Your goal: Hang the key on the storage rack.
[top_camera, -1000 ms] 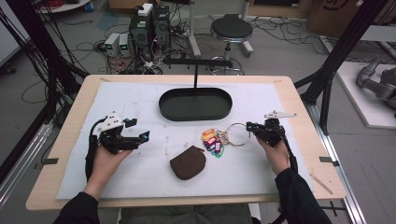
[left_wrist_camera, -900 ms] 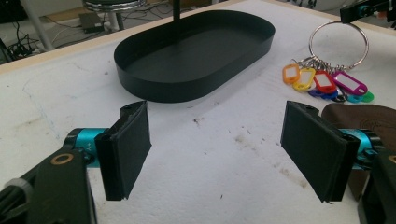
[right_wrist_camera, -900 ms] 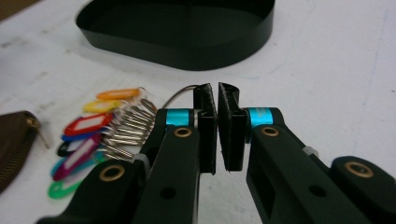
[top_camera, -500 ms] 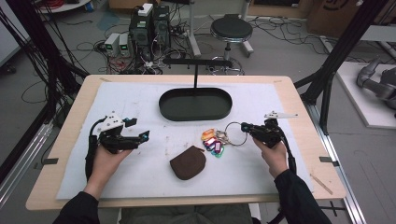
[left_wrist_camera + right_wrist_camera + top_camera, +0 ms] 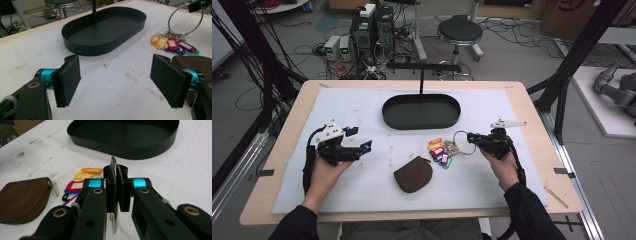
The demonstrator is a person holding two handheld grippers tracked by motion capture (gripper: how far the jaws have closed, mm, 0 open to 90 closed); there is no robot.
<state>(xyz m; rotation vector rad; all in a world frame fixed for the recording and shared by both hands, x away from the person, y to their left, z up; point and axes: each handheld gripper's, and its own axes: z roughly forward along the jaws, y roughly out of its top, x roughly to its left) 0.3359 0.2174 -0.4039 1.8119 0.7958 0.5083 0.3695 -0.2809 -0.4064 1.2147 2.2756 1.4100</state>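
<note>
A big metal key ring (image 5: 461,141) carries several coloured key tags (image 5: 439,151) that lie on the white mat. My right gripper (image 5: 472,137) is shut on that ring; its jaws pinch the wire of the key ring (image 5: 114,167), with the coloured key tags (image 5: 82,180) to the left. A brown zip pouch (image 5: 413,174) lies in front of the tags, seen as the brown pouch (image 5: 22,198) at the left. My left gripper (image 5: 368,145) hovers open over the mat at the left, empty; between its jaws I see the key ring (image 5: 185,21) farther off.
A black oval tray (image 5: 421,111) with an upright T-shaped stand (image 5: 422,70) sits at the back centre of the mat, also seen as the tray (image 5: 105,31) and the tray (image 5: 130,142). The table edge (image 5: 412,217) runs close to the person. A stool and cables lie beyond.
The right gripper has slid left toward the tags and closed on the key ring. The left gripper has stayed where it was, open.
</note>
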